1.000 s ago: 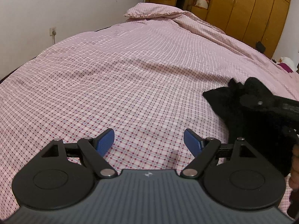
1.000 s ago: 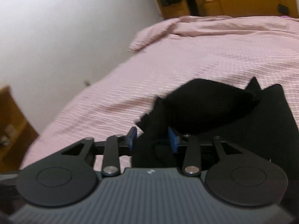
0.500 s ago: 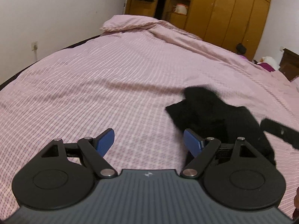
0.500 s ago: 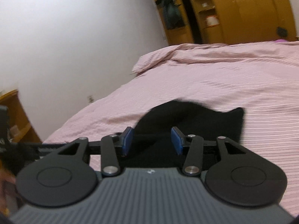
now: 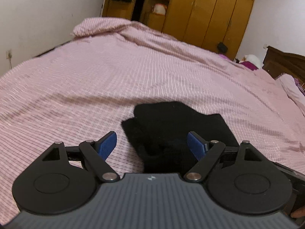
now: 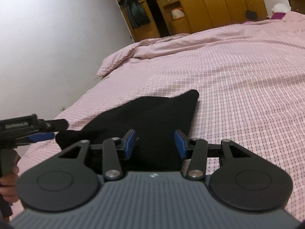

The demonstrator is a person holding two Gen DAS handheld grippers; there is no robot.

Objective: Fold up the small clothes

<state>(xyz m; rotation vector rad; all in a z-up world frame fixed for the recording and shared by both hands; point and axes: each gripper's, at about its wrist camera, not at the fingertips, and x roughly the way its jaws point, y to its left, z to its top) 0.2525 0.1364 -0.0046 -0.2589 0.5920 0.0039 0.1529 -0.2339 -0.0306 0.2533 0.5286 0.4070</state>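
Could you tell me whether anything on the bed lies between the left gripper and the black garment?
Nothing visible does. The black garment lies on the pink bedspread directly ahead of the left gripper, whose jaws stand wide apart with only cloth and bedspread before them.

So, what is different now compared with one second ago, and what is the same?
In the left wrist view the black garment went from the right edge to between the fingers of the left gripper. The right gripper widened a little; the cloth sits between its pads. The left jaws stayed wide open, and the garment stayed on the pink bedcover.
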